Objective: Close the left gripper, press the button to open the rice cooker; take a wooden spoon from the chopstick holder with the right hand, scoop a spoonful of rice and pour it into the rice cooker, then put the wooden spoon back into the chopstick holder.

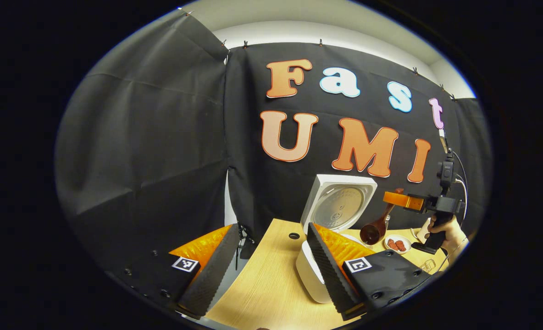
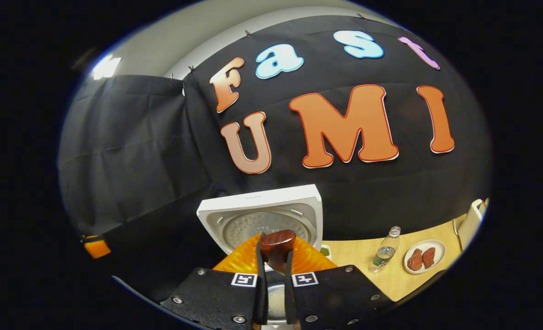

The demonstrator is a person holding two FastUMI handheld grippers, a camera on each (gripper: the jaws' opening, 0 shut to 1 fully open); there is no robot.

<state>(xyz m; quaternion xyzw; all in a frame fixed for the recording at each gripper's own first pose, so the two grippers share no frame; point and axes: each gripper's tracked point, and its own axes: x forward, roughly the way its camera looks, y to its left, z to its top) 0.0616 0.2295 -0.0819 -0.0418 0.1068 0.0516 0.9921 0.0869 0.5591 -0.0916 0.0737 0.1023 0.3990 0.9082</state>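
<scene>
The white rice cooker (image 1: 309, 271) stands on the wooden table (image 1: 267, 288) with its lid (image 1: 338, 205) swung up. My left gripper (image 1: 271, 275) is open and holds nothing; its right finger covers part of the cooker body. Farther off, a hand holds my right gripper (image 1: 393, 198), shut on the handle of the wooden spoon (image 1: 373, 232), whose bowl hangs down over the cooker's right side. In the right gripper view, the right gripper (image 2: 275, 256) is clamped on the spoon (image 2: 278, 240), with the open lid (image 2: 262, 215) just behind. I cannot tell whether rice is in the spoon.
A small plate with red pieces (image 1: 396, 244) lies right of the cooker, also seen as a plate (image 2: 423, 259) beside a clear bottle (image 2: 384, 253). A white object (image 2: 473, 221) stands at the table's far right. A round cable hole (image 1: 294, 235) sits in the table behind the cooker.
</scene>
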